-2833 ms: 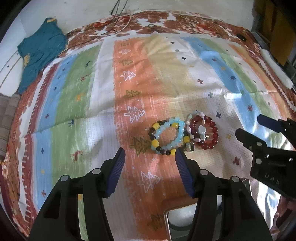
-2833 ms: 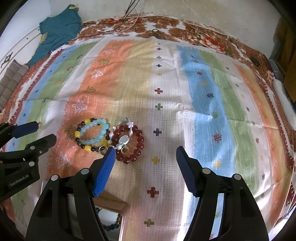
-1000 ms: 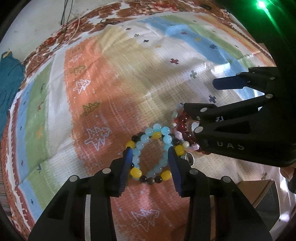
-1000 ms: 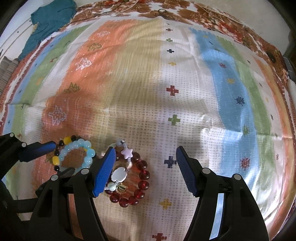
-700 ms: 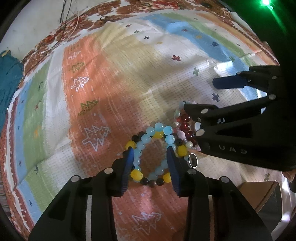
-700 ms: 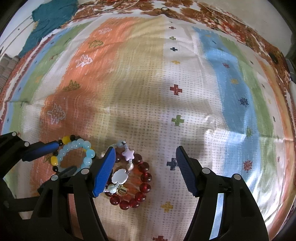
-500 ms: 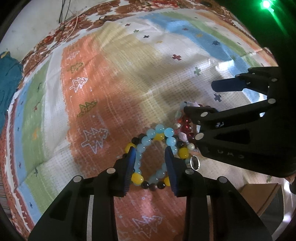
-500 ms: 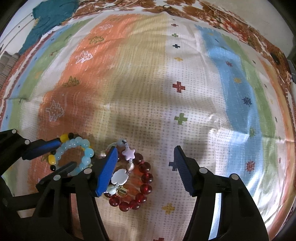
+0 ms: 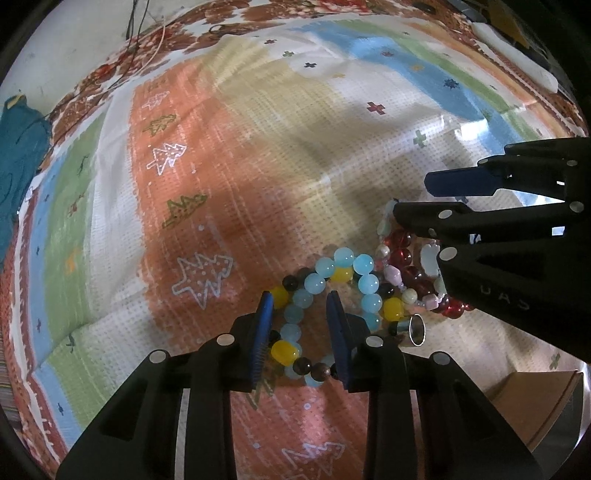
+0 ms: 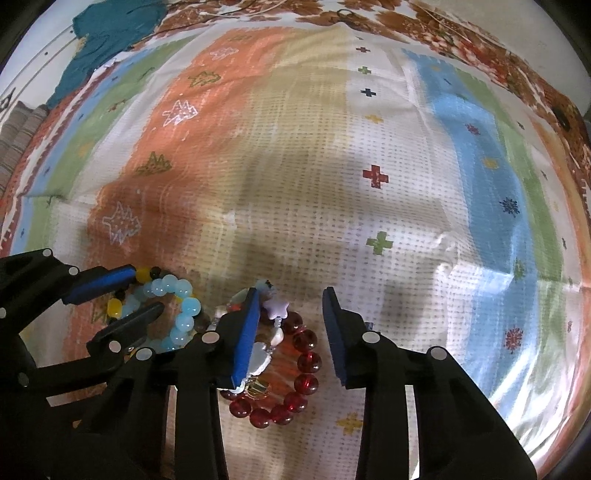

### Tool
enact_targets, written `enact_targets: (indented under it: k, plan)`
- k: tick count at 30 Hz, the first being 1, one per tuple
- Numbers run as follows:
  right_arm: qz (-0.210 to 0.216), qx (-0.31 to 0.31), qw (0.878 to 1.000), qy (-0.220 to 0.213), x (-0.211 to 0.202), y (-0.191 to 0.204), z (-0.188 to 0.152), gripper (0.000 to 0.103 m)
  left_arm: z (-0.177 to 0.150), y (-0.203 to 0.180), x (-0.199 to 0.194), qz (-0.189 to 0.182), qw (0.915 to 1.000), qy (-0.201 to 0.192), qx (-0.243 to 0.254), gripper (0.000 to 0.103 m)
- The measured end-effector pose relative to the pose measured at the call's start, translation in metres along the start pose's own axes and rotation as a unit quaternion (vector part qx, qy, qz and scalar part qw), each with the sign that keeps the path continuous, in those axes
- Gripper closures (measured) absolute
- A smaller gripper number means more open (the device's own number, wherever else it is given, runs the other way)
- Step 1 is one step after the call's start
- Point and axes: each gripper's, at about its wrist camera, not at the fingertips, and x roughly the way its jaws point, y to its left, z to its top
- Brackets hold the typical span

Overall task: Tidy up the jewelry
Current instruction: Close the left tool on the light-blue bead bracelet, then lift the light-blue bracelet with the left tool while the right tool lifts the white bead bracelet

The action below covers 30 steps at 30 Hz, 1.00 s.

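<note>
A light-blue, yellow and dark bead bracelet [image 9: 334, 275] lies on the striped cloth. My left gripper [image 9: 301, 314] is open, its fingers straddling the bracelet's left side, low over it. A dark red bead bracelet [image 10: 303, 363] with a pale charm strand and a star bead [image 10: 276, 308] lies just right of it. My right gripper [image 10: 290, 325] is open, its fingers straddling the red bracelet's upper part. The blue bracelet also shows in the right wrist view [image 10: 181, 314], with the left gripper's fingers [image 10: 99, 282] around it. A small silver ring [image 9: 417, 328] lies between the bracelets.
A striped cloth [image 10: 332, 166] with tree and cross patterns covers the surface. A teal garment [image 10: 110, 33] lies at the far left. A brown box [image 9: 543, 402] sits at the near right in the left wrist view. A white object [image 9: 517, 62] lies at the far right edge.
Both grippers have come down and forward over the bracelets and narrowed their openings. The left one now straddles the blue bracelet, the right one the red bracelet.
</note>
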Motion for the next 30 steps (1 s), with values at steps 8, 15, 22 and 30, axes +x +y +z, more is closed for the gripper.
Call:
enact_targets:
  k: [8, 15, 22, 30]
  plan:
    - [0.007, -0.013, 1.000, -0.001, 0.001, 0.004, 0.000, 0.082, 0.000, -0.002, 0.004, 0.019, 0.9998, 0.004, 0.009, 0.075]
    - [0.008, -0.027, 1.000, -0.004, 0.001, 0.008, -0.002, 0.088, -0.002, -0.003, 0.005, 0.045, 0.9989, 0.002, 0.014, 0.087]
    - [0.005, -0.030, 1.000, -0.009, 0.000, 0.008, -0.002, 0.089, -0.001, 0.003, 0.003, 0.041, 0.9991, -0.004, 0.002, 0.092]
    - [-0.006, -0.028, 0.999, -0.019, -0.015, 0.008, -0.005, 0.089, 0.003, 0.005, -0.011, 0.022, 0.9995, -0.011, -0.017, 0.092]
